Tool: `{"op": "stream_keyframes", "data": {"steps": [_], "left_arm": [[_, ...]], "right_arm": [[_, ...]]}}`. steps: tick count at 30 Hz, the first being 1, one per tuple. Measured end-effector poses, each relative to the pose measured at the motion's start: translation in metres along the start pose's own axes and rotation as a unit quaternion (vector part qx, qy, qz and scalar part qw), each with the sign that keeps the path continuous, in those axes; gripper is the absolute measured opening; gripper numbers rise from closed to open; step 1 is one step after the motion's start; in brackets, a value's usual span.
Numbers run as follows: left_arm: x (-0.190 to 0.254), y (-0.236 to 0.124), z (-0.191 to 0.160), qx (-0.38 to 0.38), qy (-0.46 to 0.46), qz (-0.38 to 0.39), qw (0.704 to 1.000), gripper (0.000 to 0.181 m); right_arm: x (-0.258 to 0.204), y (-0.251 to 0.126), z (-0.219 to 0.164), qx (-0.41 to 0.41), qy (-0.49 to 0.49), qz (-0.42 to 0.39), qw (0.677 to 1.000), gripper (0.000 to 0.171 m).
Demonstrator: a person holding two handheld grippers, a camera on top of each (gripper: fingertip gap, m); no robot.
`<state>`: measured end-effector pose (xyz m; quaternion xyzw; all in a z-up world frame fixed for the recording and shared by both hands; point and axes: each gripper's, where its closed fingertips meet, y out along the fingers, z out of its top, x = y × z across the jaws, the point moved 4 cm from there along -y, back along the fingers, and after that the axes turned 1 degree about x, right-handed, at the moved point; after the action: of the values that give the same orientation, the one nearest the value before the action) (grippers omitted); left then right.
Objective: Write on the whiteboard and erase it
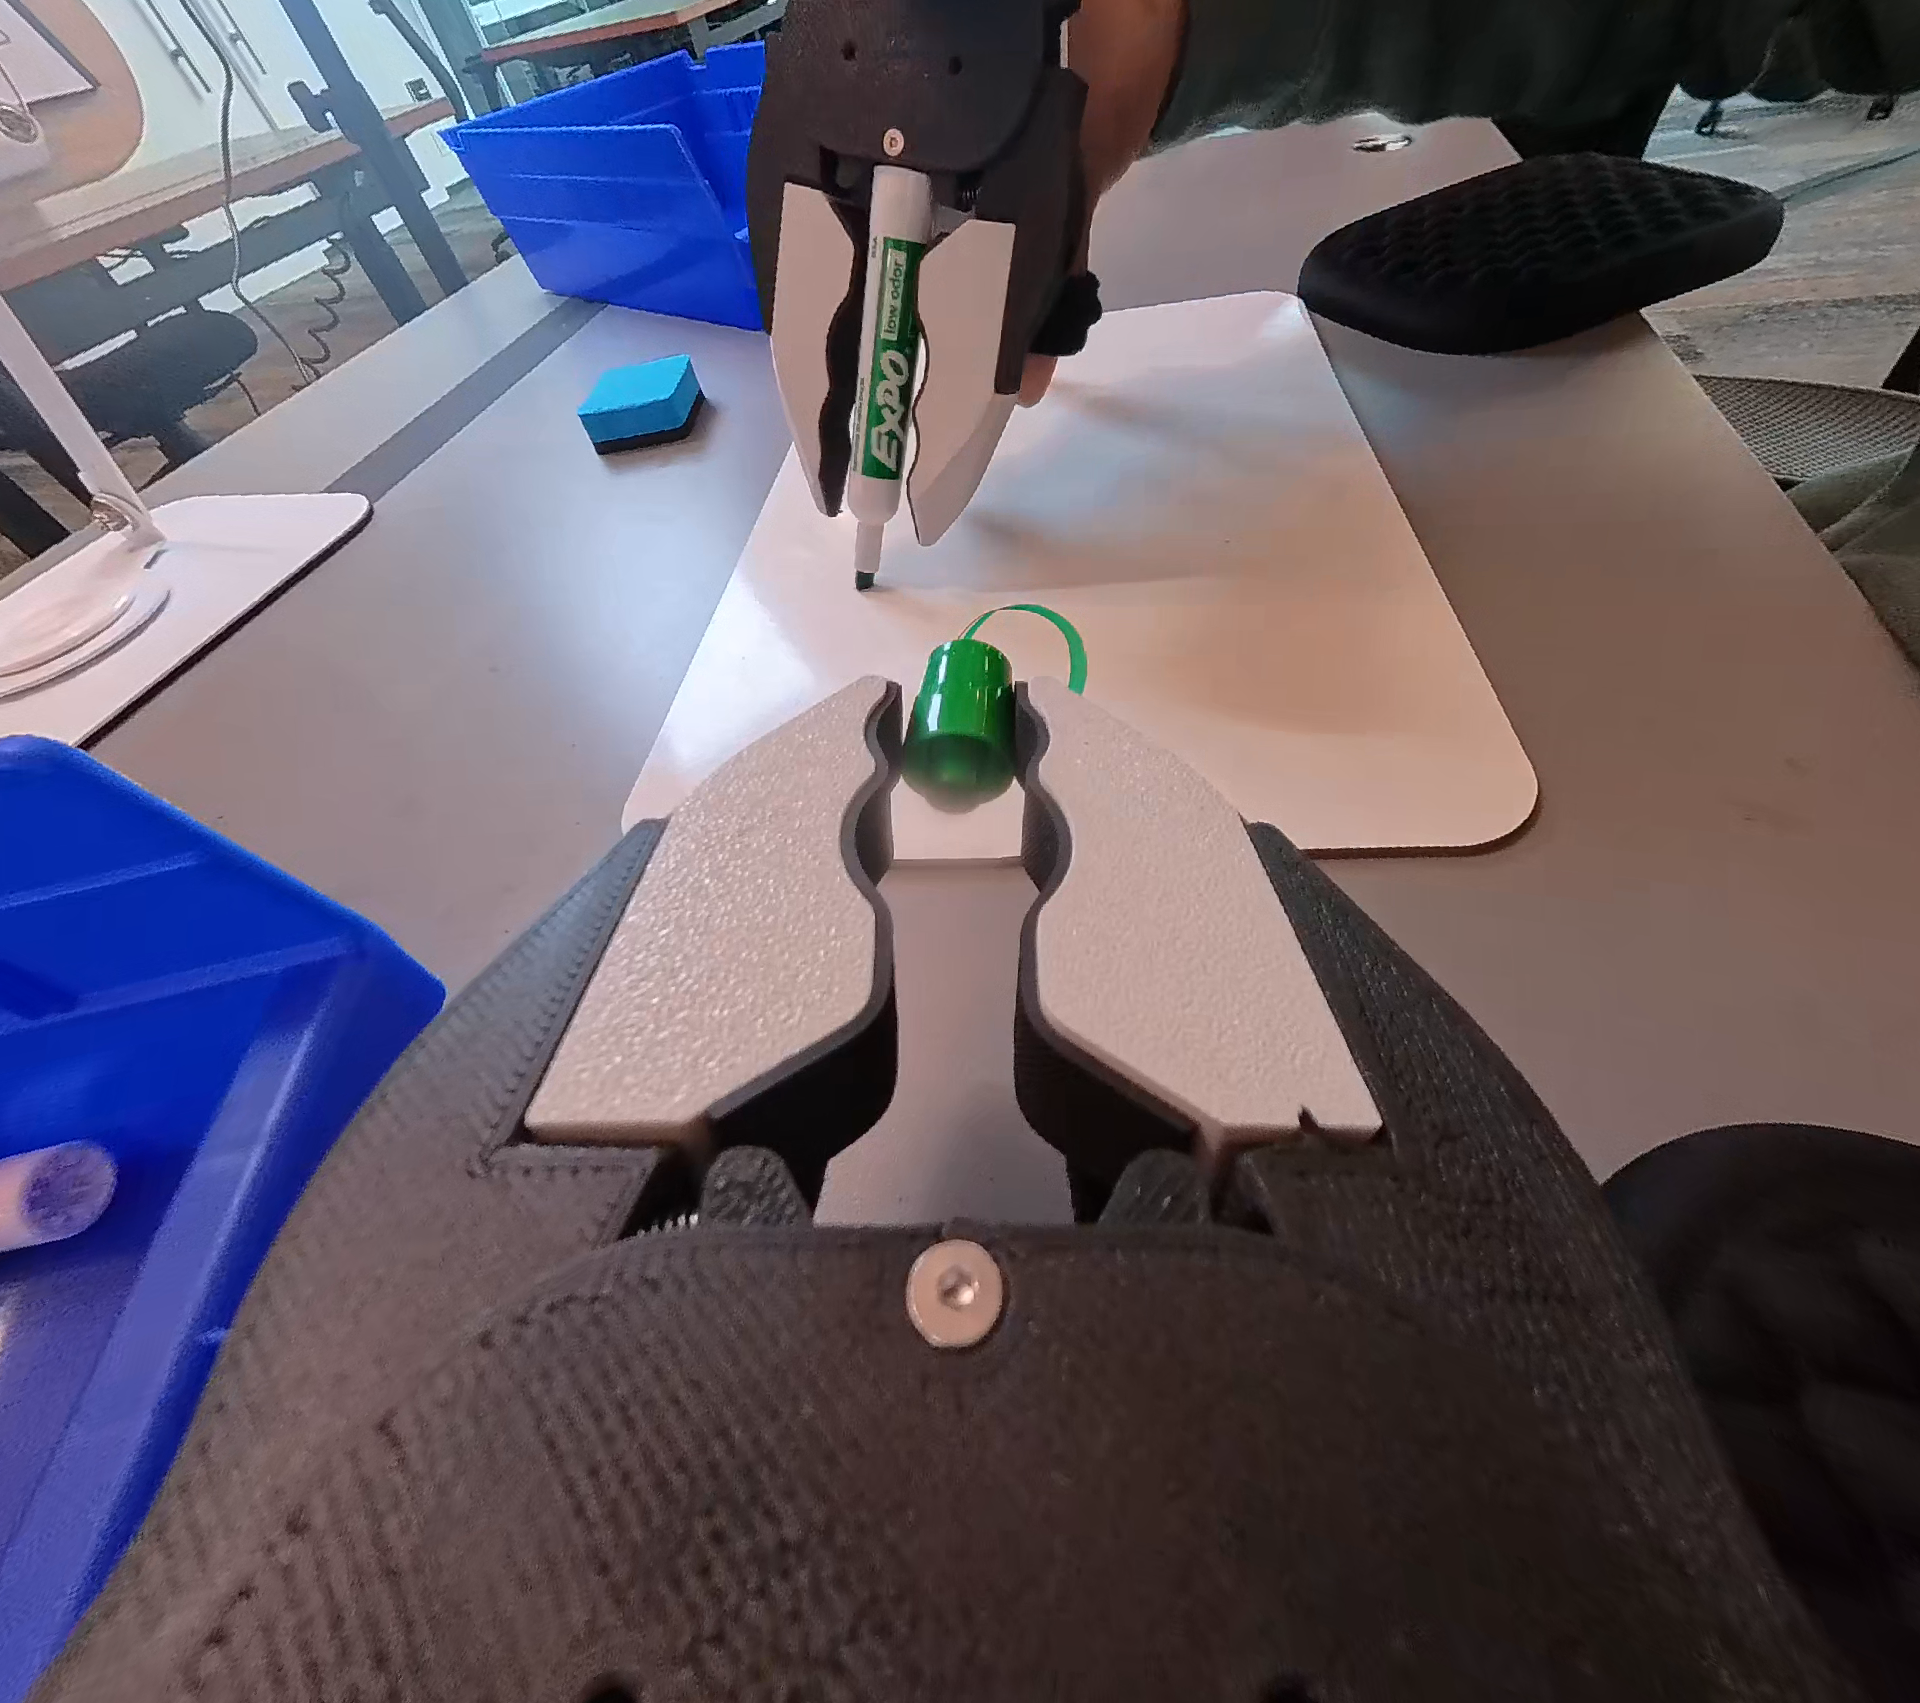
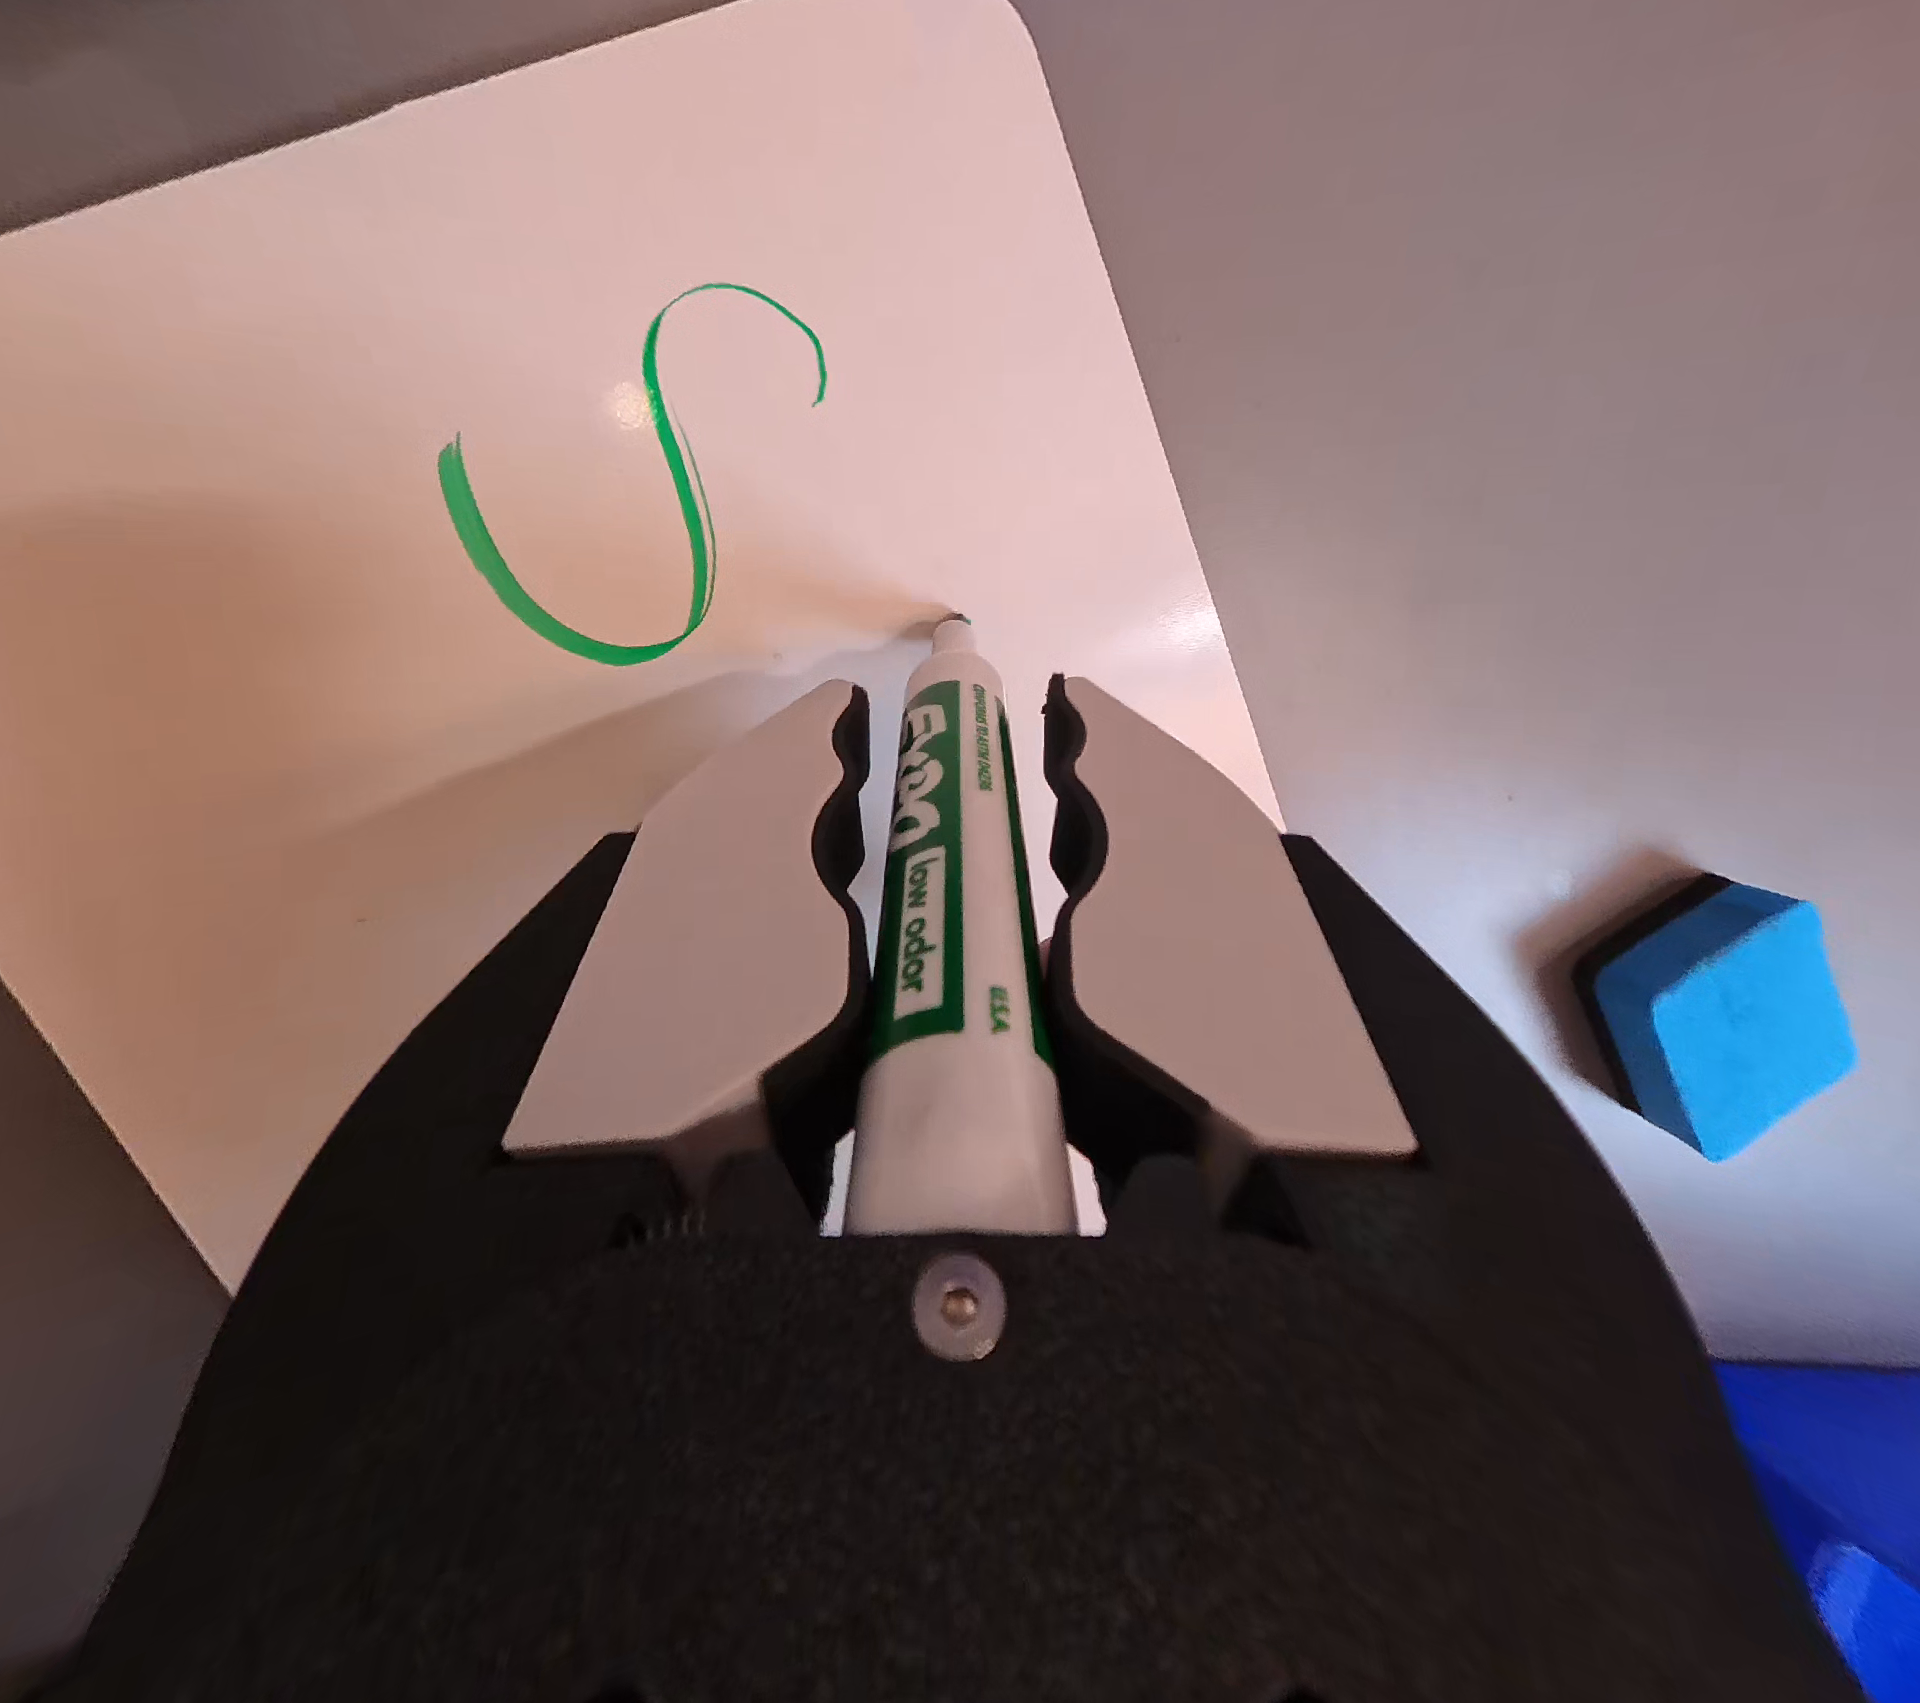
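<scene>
Whiteboard [image 1: 1195,614], glossy white with rounded corners, flat on a matte grey table [image 1: 436,666]. Carries a curved green stroke [image 2: 665,500], part of it hidden in the left wrist view behind the cap. Right gripper [image 2: 951,692], rough black printed body with smooth pale grey finger plates and wavy black inner edges, clamped on a green-and-white marker [image 2: 951,926] running lengthwise between the jaws. Marker tip touching the board just beside the stroke, near the board's edge; rear end of the barrel lost inside the gripper body. Left gripper [image 1: 956,697], same build but with pebbled grey plates, pinched narrowly on a shiny green marker cap [image 1: 956,723] held at the fingertips just over the board's near edge; cap's far end partly hidden by the fingers. Blue foam eraser [image 2: 1725,1019] with a dark underside, blocky, resting on the table off the board, near the marker side. Blue plastic bins [image 1: 623,188] at the far and near left, cut off by the frame. Black mesh-textured pad [image 1: 1538,251] beyond the board. Blurred purple-ended object in the near bin, hard to identify.
</scene>
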<state>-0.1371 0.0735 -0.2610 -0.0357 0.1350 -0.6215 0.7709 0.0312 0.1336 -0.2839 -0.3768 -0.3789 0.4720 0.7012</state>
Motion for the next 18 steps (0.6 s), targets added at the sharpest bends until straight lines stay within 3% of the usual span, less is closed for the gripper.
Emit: {"op": "stream_keyframes", "data": {"steps": [13,18], "left_arm": [[0.001,0.000,0.000,-0.001,0.001,-0.001,1.000,0.020],[0.002,0.001,0.000,-0.001,0.002,-0.002,1.000,0.020]], "right_arm": [[-0.047,-0.018,-0.012,-0.058,-0.048,0.037,0.996,0.033],[-0.051,-0.023,-0.010,-0.045,-0.045,0.029,0.998,0.033]]}}
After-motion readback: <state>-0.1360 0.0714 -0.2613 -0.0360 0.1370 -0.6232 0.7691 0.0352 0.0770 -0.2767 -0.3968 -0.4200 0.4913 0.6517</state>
